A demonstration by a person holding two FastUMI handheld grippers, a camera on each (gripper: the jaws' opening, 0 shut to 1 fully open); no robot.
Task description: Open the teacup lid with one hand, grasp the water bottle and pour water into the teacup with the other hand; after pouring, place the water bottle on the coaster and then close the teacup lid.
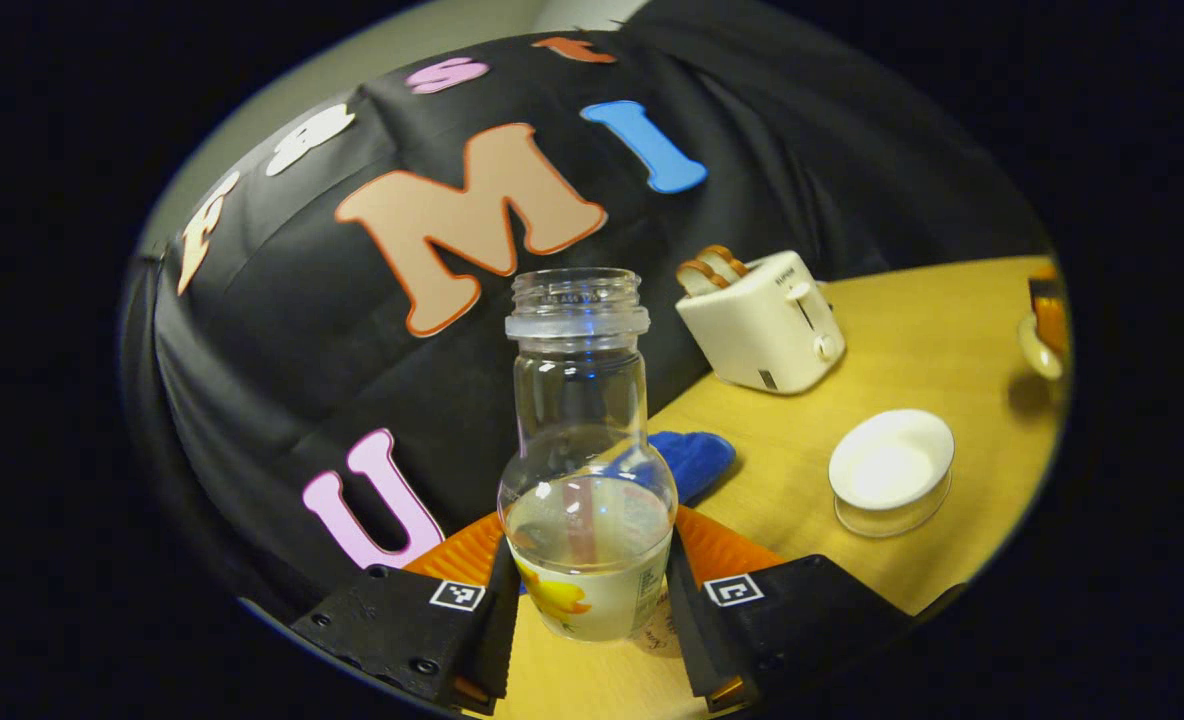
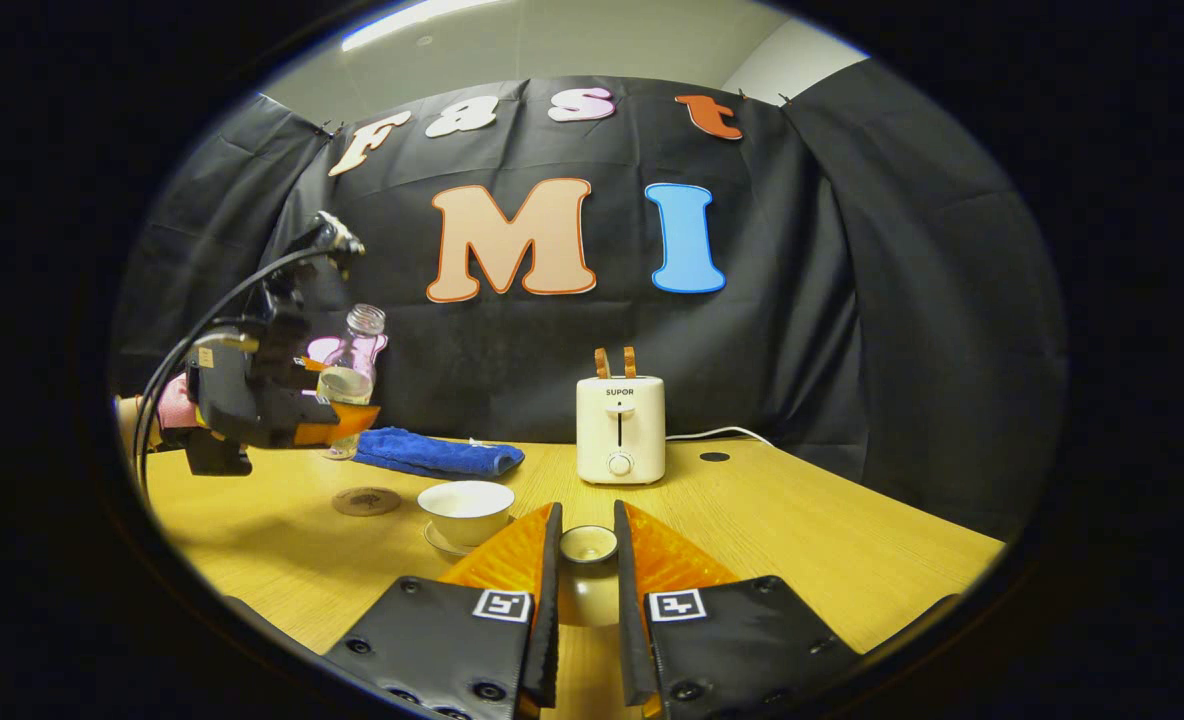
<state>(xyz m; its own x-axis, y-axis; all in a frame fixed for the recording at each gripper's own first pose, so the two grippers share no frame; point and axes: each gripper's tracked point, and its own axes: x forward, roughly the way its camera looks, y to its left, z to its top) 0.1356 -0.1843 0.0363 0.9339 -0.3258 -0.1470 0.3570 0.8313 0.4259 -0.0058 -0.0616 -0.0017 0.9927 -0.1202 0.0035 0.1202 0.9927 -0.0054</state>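
Wooden table: near its back edge a toaster and blue cloth are set. The water bottle, uncapped and part full, is pinched between the left gripper jaws, lifted above the table's left side. The lid is clamped by the right gripper, beside the open teacup; the coaster lies near.

bottle: clear glossy plastic, between fingers | desk: smooth matt wood | towel: fuzzy cloth | toaster: glossy plastic | teacup: glazed ceramic
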